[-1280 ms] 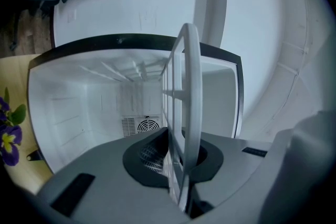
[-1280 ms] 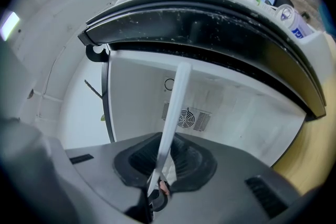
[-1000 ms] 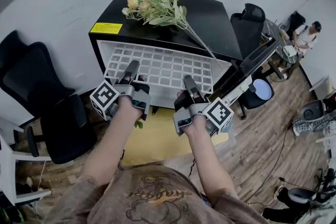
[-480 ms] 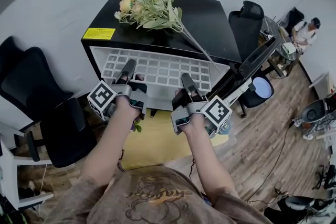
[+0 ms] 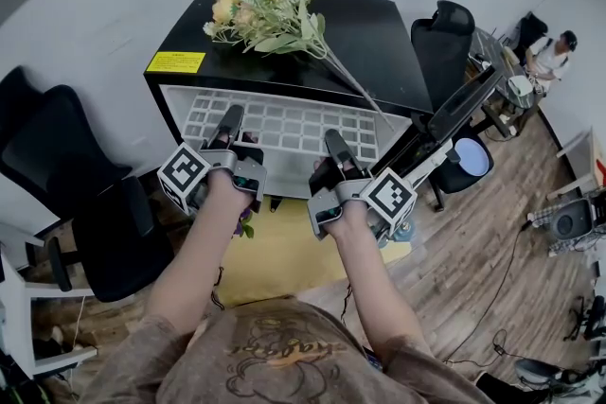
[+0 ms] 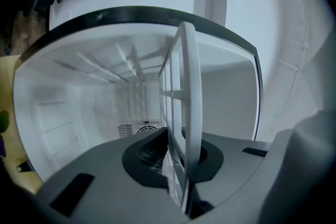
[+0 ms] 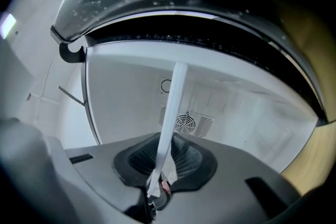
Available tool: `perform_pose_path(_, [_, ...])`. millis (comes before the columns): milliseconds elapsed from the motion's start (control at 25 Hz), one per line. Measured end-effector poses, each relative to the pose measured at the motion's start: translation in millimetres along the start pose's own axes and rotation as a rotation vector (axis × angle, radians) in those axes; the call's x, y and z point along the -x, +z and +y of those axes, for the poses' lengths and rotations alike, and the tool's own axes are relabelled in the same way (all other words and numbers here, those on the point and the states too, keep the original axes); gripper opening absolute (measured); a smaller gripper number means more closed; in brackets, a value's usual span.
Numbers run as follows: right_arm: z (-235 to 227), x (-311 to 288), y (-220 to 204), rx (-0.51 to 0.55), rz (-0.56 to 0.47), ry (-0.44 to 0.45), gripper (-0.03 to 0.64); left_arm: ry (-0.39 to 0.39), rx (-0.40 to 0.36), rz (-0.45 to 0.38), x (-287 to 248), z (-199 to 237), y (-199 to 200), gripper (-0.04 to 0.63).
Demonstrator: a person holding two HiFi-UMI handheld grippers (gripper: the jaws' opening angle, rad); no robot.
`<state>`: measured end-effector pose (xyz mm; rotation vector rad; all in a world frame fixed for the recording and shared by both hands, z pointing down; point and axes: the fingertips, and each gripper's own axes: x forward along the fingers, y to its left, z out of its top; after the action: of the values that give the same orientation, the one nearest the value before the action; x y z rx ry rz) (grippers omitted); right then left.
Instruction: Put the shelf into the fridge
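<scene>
Black office chair (image 5: 90,203) at far left, beside the fridge (image 5: 379,33).

Left gripper (image 5: 230,120): jaws pinched on the front edge of the white grid shelf (image 5: 294,123), left of centre. In the left gripper view the gripper (image 6: 176,162) has the shelf (image 6: 186,107) seen edge-on between the pads, running into the white fridge cavity (image 6: 68,113).

Shelf is held about level at the fridge mouth, with the rear part in the cavity and the front grid sticking out.

Flowers (image 5: 270,0) and a yellow label (image 5: 176,61) sit on the black fridge top.

Right gripper (image 5: 336,144): jaws clamped on the same front edge, right of centre. In the right gripper view the gripper (image 7: 157,178) has the thin shelf edge (image 7: 170,118) nipped between the pads, with the back-wall fan vent (image 7: 185,123) behind.

Fridge door (image 5: 464,104) is swung open at right.
</scene>
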<state>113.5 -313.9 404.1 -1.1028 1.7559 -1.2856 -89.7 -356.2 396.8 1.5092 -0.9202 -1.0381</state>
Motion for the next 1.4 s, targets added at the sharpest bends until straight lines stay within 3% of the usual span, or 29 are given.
perform_pose_path(240, [0.1, -0.1, 0.6, -0.007, 0.005, -0.002, 0.054, 0.020, -0.040, -0.001, 0.1, -1.1, 0.4, 0.046])
perform_pose_path(1040, [3.5, 51.0, -9.3, -0.047, -0.040, 0.003, 0.015, 0.039, -0.021, -0.027, 61.0, -9.6, -4.7, 0.049])
perform_pose_path(1400, [12.4, 58.2, -13.5, -0.026, -0.034, 0.019, 0.041, 0.044, -0.025, -0.035, 70.0, -10.6, -4.1, 0.049])
